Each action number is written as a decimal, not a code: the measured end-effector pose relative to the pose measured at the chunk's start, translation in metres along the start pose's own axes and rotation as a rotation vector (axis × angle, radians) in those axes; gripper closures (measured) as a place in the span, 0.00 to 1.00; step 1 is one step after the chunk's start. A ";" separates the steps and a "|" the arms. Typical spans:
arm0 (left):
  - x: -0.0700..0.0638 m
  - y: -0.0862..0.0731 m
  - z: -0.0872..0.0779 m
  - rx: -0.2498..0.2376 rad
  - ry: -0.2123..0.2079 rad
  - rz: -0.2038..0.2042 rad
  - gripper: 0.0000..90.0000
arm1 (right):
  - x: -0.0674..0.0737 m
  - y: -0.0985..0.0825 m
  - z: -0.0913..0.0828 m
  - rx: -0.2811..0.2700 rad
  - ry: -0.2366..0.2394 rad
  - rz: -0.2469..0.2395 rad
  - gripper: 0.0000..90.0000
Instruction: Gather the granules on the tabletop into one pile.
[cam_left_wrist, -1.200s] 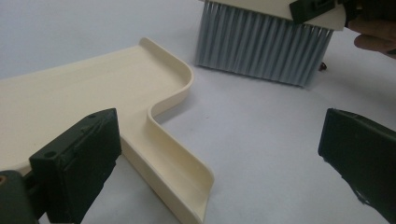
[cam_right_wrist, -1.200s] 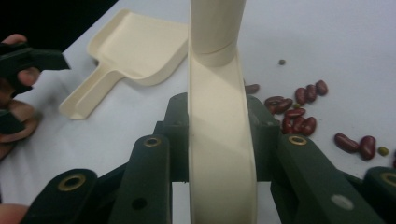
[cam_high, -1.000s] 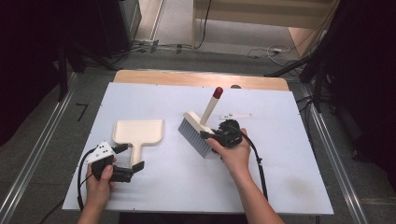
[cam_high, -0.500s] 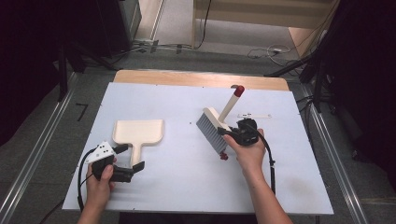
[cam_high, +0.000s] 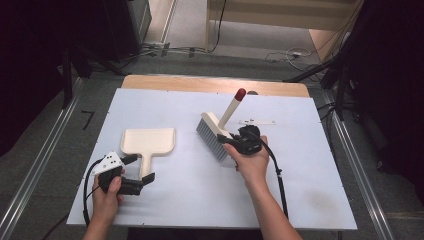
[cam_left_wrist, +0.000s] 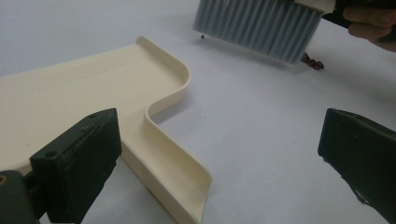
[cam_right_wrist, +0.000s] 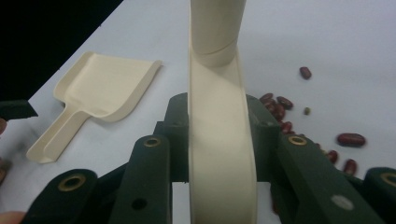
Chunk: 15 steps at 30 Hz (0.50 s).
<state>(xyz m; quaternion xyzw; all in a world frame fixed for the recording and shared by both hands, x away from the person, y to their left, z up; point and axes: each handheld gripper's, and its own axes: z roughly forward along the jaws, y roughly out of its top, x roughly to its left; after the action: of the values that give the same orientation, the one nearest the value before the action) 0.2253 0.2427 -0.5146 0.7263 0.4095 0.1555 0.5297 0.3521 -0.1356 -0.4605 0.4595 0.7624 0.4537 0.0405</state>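
A cream dustpan (cam_high: 148, 140) lies flat on the white table (cam_high: 310, 200), left of centre. My left gripper (cam_high: 142, 170) stands open at the tip of the dustpan's handle (cam_left_wrist: 173, 172). That handle runs beside the left jaw, untouched (cam_left_wrist: 217, 158). My right gripper (cam_high: 235, 140) is shut on the cream back of a brush (cam_high: 215, 131) with grey bristles and a red-tipped handle (cam_right_wrist: 222, 154). The bristles (cam_left_wrist: 259, 25) point down at the table. Several red beans (cam_right_wrist: 280, 109) lie scattered by the brush.
A thin white strip (cam_high: 256, 122) lies on the table behind the right hand. A wooden board (cam_high: 215, 85) borders the table's far edge. Cables trail from both grippers toward the near edge.
The right hand swung the brush to the right half a second ago and has brought it back left. The left gripper and the dustpan have not moved.
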 end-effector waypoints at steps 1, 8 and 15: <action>0.000 0.000 0.000 0.000 0.000 0.000 0.00 | 0.002 0.000 0.005 0.003 -0.003 0.005 0.73; 0.001 0.000 0.000 0.002 -0.004 0.000 0.00 | -0.007 -0.002 0.013 0.002 -0.042 0.044 0.73; 0.000 0.000 0.000 0.003 -0.003 0.001 0.00 | -0.027 -0.006 -0.005 -0.019 -0.093 0.070 0.73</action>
<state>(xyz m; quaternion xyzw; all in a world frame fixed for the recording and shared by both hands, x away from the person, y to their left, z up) 0.2256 0.2427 -0.5146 0.7274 0.4087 0.1540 0.5293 0.3611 -0.1597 -0.4713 0.5060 0.7390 0.4401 0.0644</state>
